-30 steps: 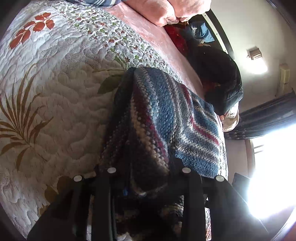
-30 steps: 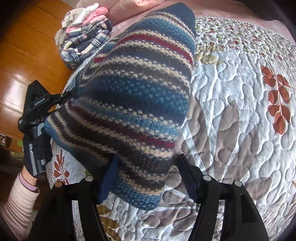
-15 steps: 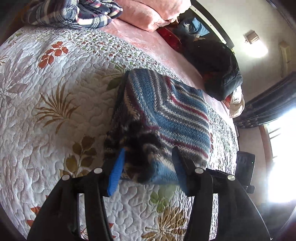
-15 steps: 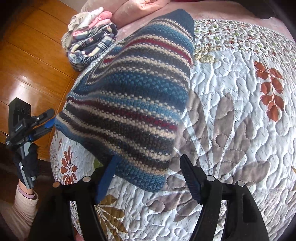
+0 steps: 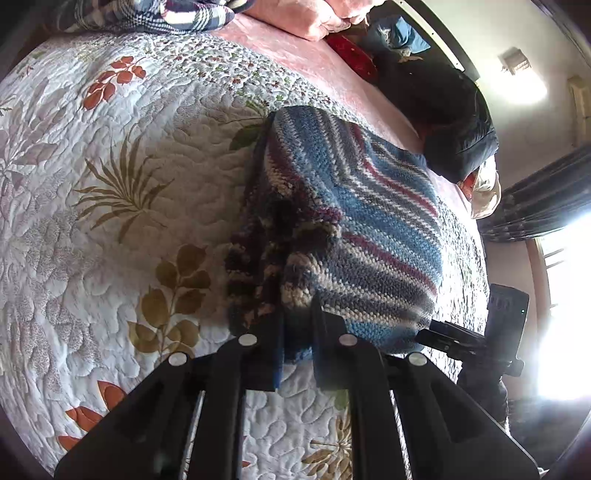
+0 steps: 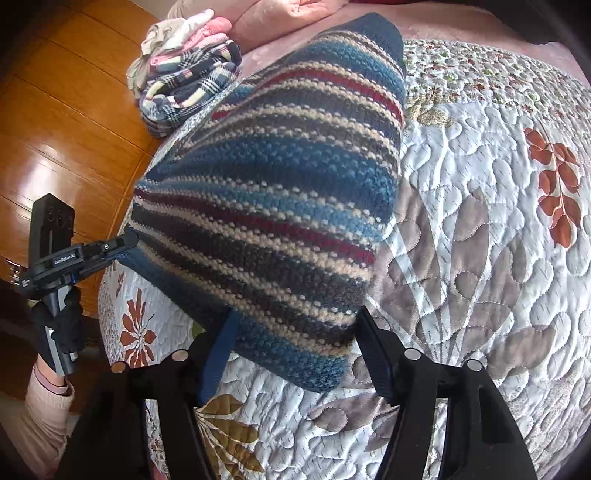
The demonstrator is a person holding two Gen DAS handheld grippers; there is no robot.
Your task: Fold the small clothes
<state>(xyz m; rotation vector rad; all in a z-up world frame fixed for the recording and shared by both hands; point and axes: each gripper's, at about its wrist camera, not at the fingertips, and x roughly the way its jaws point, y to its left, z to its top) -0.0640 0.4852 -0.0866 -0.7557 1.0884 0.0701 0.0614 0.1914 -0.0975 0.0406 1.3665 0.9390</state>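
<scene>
1. The left gripper (image 5: 297, 328) is clamped on a near corner of the striped knit garment (image 6: 280, 206).
2. The garment lies folded on the quilt (image 6: 480, 240), its long axis running toward the plaid clothes pile (image 6: 188, 88).
3. The right gripper (image 6: 295, 343) is spread wide, straddling the near edge, gripping nothing.

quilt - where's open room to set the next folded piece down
Bare quilt lies right of the striped knit, out to the red leaf print. Crowded toward the headboard: the plaid clothes stack and pink pillow.
</scene>
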